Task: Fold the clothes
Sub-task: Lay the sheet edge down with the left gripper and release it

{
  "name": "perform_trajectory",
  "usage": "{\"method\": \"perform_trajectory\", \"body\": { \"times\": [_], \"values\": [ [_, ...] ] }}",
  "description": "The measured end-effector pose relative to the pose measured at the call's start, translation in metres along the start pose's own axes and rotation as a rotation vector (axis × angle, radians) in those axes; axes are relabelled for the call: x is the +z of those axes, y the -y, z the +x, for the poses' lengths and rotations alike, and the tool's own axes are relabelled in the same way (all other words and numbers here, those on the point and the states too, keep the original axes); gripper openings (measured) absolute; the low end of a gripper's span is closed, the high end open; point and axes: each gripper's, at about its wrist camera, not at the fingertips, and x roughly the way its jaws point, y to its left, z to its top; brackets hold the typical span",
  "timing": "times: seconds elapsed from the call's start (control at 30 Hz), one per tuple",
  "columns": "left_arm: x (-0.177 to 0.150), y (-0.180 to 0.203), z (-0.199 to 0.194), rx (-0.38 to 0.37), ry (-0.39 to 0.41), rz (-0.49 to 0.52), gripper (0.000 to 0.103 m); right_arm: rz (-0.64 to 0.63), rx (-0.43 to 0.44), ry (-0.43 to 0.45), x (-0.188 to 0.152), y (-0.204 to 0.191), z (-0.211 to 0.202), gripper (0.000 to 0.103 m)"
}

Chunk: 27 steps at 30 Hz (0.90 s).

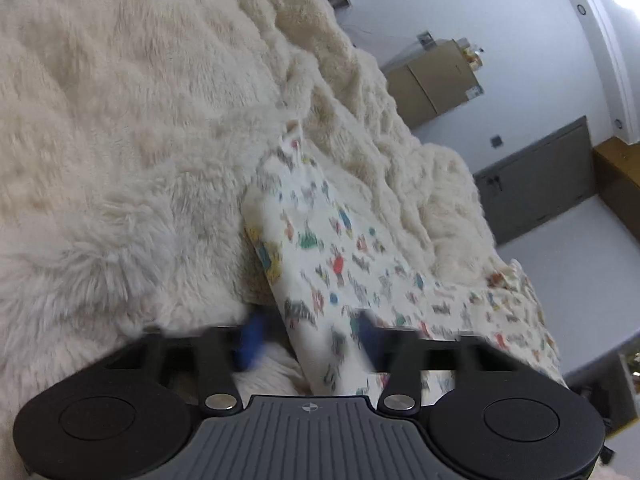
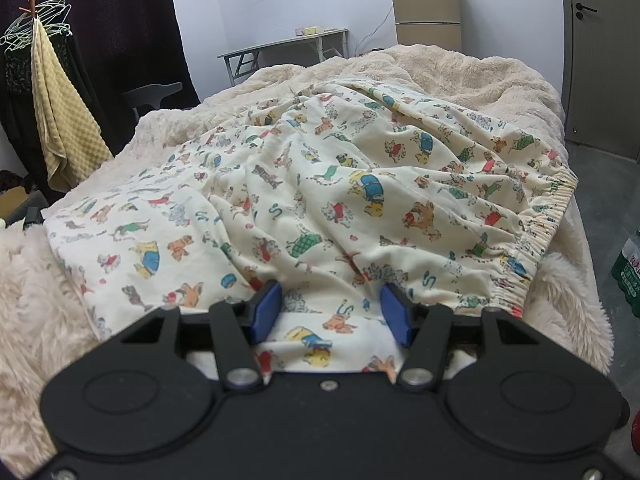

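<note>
Pajama pants [image 2: 320,184]: waistband [image 2: 548,216] only in R view, R fingers [image 2: 394,312] apart; L fingers [image 1: 250,340] blurred, grip unclear.

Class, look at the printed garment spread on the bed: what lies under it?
The printed garment lies on a fluffy cream blanket, which shows around its edges. Whatever is beneath its middle is covered by the cloth and cannot be seen.

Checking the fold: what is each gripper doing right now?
Left gripper: fingers apart around the patterned garment; grip unclear.
Right gripper: open over the garment.
</note>
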Motion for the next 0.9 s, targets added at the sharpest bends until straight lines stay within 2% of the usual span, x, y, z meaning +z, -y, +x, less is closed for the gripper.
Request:
{"method": "perform_trajectory", "body": {
  "times": [0.03, 0.07, 0.1, 0.13, 0.2, 0.23, 0.3, 0.37, 0.4, 0.5, 0.57, 0.6, 0.73, 0.77, 0.83, 0.9],
  "values": [
    [0.005, 0.011, -0.008, -0.015, 0.046, -0.016, 0.020, 0.001, 0.000, 0.000, 0.000, 0.000, 0.000, 0.055],
    [0.011, 0.021, -0.018, -0.066, 0.092, -0.023, 0.034, 0.001, 0.000, 0.000, 0.000, 0.000, 0.000, 0.055],
    [0.016, 0.032, -0.028, -0.133, 0.136, -0.025, 0.042, 0.002, -0.001, -0.001, 0.000, 0.000, 0.000, 0.055],
    [0.021, 0.042, -0.038, -0.208, 0.176, -0.018, 0.057, 0.002, -0.001, 0.000, 0.000, 0.000, 0.000, 0.055],
    [0.027, 0.065, -0.061, -0.357, 0.244, 0.019, 0.060, 0.002, -0.002, 0.001, 0.000, 0.000, 0.000, 0.055],
    [0.029, 0.077, -0.073, -0.383, 0.262, 0.060, 0.061, 0.002, -0.002, 0.001, -0.001, 0.000, 0.000, 0.055],
    [0.027, 0.095, -0.087, -0.280, 0.258, 0.178, 0.062, 0.001, -0.002, 0.002, -0.001, 0.000, 0.000, 0.055],
    [0.021, 0.107, -0.091, -0.120, 0.222, 0.309, 0.062, 0.001, -0.003, 0.002, -0.001, 0.000, 0.000, 0.055],
    [0.015, 0.113, -0.090, -0.017, 0.180, 0.402, 0.062, 0.000, -0.003, 0.001, -0.001, 0.000, 0.000, 0.056],
    [-0.022, 0.128, -0.071, 0.252, -0.029, 0.755, 0.064, -0.001, -0.006, 0.001, -0.001, -0.001, 0.001, 0.056],
    [-0.062, 0.133, -0.051, 0.376, -0.189, 1.046, 0.068, -0.002, -0.007, 0.000, -0.001, -0.001, 0.001, 0.056],
    [-0.076, 0.132, -0.044, 0.385, -0.257, 1.120, 0.068, -0.002, -0.007, 0.000, -0.001, -0.001, 0.000, 0.056],
    [-0.108, 0.121, -0.026, 0.354, -0.439, 1.207, 0.068, -0.003, -0.009, -0.001, 0.000, -0.001, 0.001, 0.056],
    [-0.113, 0.120, -0.021, 0.350, -0.452, 1.218, 0.068, -0.003, -0.009, -0.001, 0.000, -0.001, 0.001, 0.056],
    [-0.119, 0.119, -0.014, 0.348, -0.440, 1.227, 0.068, -0.001, -0.011, -0.002, 0.001, -0.002, 0.001, 0.056],
    [-0.119, 0.121, -0.011, 0.315, -0.413, 1.202, 0.068, -0.004, -0.015, -0.002, 0.001, -0.003, 0.001, 0.056]
  ]
}}
